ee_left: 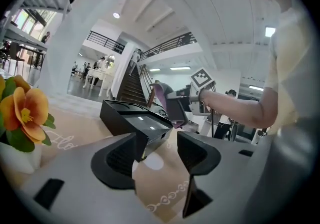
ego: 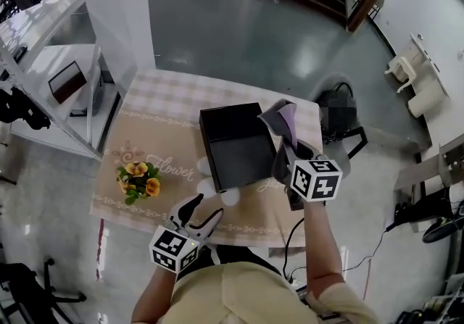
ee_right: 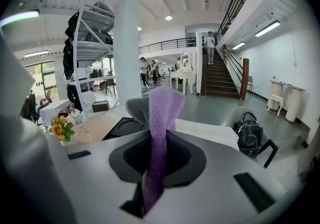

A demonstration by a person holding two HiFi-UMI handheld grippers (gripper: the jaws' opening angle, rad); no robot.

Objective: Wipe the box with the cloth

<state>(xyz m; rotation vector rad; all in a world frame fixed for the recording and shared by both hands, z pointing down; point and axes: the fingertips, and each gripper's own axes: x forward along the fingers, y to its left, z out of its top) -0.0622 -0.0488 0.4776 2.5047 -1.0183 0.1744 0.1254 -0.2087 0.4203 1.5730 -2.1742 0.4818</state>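
The matte black rectangular box (ego: 235,145) sits in the middle of the beige patterned tablecloth (ego: 156,109). The fuzzy purple-and-grey cloth (ego: 281,118) is up at its far right corner, pinched tight in the right gripper (ego: 288,147). The left gripper (ego: 199,212) is spread wide and empty just short of the box's near edge, so I'd steady the box with it, then drag the cloth flat across.

Bright, even ceiling light; strong fisheye distortion with dark, blurred edges.
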